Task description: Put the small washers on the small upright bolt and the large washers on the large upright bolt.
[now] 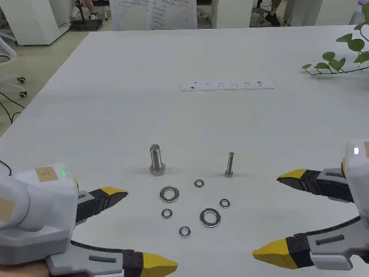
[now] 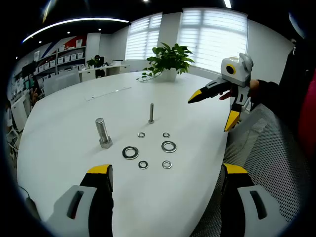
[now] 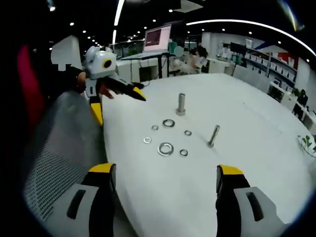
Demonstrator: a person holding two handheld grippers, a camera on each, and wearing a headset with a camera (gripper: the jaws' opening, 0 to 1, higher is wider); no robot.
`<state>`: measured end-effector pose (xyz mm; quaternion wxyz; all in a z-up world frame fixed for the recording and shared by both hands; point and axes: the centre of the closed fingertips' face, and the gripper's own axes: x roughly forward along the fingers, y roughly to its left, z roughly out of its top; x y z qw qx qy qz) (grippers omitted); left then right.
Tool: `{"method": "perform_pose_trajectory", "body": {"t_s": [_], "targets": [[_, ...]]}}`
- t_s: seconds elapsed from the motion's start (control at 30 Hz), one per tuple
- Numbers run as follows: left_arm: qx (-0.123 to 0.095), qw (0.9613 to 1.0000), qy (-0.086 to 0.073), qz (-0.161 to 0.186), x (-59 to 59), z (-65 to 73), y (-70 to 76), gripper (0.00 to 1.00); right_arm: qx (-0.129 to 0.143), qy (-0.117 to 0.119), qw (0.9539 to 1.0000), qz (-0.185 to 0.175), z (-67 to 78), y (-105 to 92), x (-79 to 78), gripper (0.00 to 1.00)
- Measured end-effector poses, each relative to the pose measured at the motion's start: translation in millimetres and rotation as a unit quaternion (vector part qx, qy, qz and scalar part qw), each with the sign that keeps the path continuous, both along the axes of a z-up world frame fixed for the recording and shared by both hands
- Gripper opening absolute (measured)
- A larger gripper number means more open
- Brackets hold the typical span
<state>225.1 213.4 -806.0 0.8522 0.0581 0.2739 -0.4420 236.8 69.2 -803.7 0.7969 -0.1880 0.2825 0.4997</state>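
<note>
Two large washers (image 1: 169,194) and four small washers (image 1: 199,183) are lying flat on the white surface (image 1: 115,104) in the head view. They are sitting scattered just in front of the large bolt (image 1: 157,160) and the small bolt (image 1: 229,165), which are both standing upright on their heads, apart from each other. The left gripper (image 1: 141,228) is hovering at the near left and the right gripper (image 1: 268,214) at the near right, each spreading its jaws wide and holding nothing. What is probably a power strip (image 1: 226,85) is lying farther back, and a plant (image 1: 340,60) is trailing in at the far right.

In the left gripper view, the yellow-tipped jaws are gaping wide over the near edge. The bolts and washers are sitting ahead between them, and the right gripper is hanging open beyond the edge, above a mesh chair (image 2: 276,163).

In the right gripper view, its own jaws are likewise standing far apart and empty, with the left gripper pointing in from the left.
</note>
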Motion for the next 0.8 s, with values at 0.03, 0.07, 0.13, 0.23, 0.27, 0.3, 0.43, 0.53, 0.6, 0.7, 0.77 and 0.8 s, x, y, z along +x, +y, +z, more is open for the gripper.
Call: {"method": "perform_pose_trajectory", "body": {"t_s": [0.03, 0.07, 0.13, 0.23, 0.27, 0.3, 0.43, 0.53, 0.6, 0.7, 0.77, 0.8], "targets": [[0.004, 1.0, 0.0, -0.001, -0.3, -1.2, 0.1, 0.89, -0.002, 0.002, 1.0, 0.001, -1.9, 0.0, -0.4, 0.83], [0.006, 1.0, -0.001, -0.002, -0.4, -1.4, 0.0, 0.89, -0.004, 0.002, 1.0, 0.002, -2.9, -0.3, -0.4, 0.83], [0.005, 1.0, -0.002, -0.002, 0.0, -0.9, -0.1, 0.89, -0.007, 0.003, 1.0, 0.004, -3.6, -0.5, 0.0, 0.83], [0.005, 1.0, -0.004, 0.0, 1.2, -1.0, 0.2, 0.89, -0.01, 0.0, 0.9999, 0.008, -2.4, -0.9, 0.7, 0.83], [0.006, 1.0, -0.003, 0.0, 1.2, -1.4, 0.2, 0.89, -0.01, 0.0, 0.9999, 0.008, -2.0, -1.1, 1.1, 0.83], [0.007, 1.0, -0.003, -0.001, 0.6, -1.9, -0.2, 0.88, -0.01, 0.0, 0.9999, 0.009, -2.0, -1.4, 1.7, 0.83], [0.017, 0.9998, -0.009, -0.004, -1.3, -2.8, -0.5, 0.87, -0.012, -0.001, 0.9998, 0.015, -3.0, 2.4, 2.1, 0.83], [0.017, 0.9998, -0.007, -0.005, -1.2, -4.4, 0.0, 0.87, -0.009, 0.0, 0.9997, 0.021, -2.5, 6.8, 0.6, 0.83], [0.018, 0.9998, -0.005, -0.006, -1.5, -5.6, 0.1, 0.87, -0.012, 0.0, 0.9996, 0.025, -3.3, 6.8, -1.0, 0.83], [0.018, 0.9998, -0.005, -0.007, -2.1, -6.1, -0.2, 0.86, -0.015, 0.0, 0.9996, 0.024, -3.7, 4.3, -1.3, 0.82], [0.019, 0.9998, -0.005, -0.008, -2.4, -6.5, -0.4, 0.86, -0.016, -0.001, 0.9996, 0.021, -3.0, 2.4, -0.9, 0.82], [0.02, 0.9997, -0.006, -0.008, -2.5, -6.8, -0.6, 0.86, -0.017, -0.001, 0.9997, 0.02, -2.6, 2.0, -1.0, 0.82]]}}
